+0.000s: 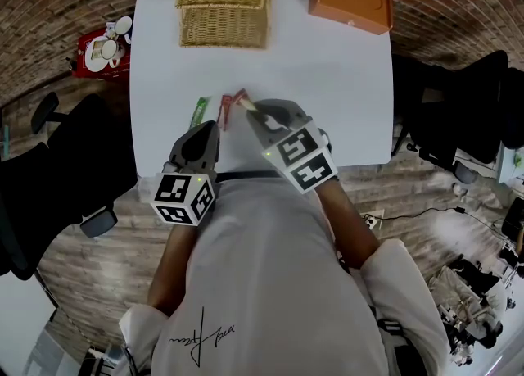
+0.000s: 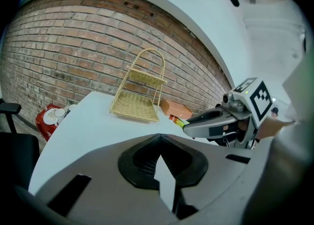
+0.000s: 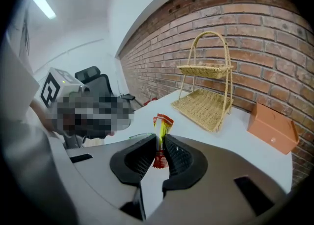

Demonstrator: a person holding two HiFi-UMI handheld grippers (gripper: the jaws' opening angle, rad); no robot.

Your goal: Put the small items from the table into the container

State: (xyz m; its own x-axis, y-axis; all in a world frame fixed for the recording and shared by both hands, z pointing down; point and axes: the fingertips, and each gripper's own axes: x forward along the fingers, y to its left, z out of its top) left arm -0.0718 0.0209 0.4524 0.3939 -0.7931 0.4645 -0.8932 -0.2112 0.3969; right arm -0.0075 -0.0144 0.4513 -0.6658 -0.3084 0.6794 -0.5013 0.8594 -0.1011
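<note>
1. Right gripper [image 3: 159, 144] pinches the red-and-yellow foil sachet [image 3: 162, 123], jaws narrow, ready for carrying.
2. Two-tier wicker basket [image 3: 203, 99], my target container, stands well ahead.
3. Left gripper [image 2: 160, 138] sits closed and empty; the flat green sachet [image 1: 199, 110] lies just ahead.

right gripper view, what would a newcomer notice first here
First, the red and yellow sachet pinched in the right claw and held over the white table. Next, the two-tier wicker basket at the table's far end, with an orange box beside it.
</note>
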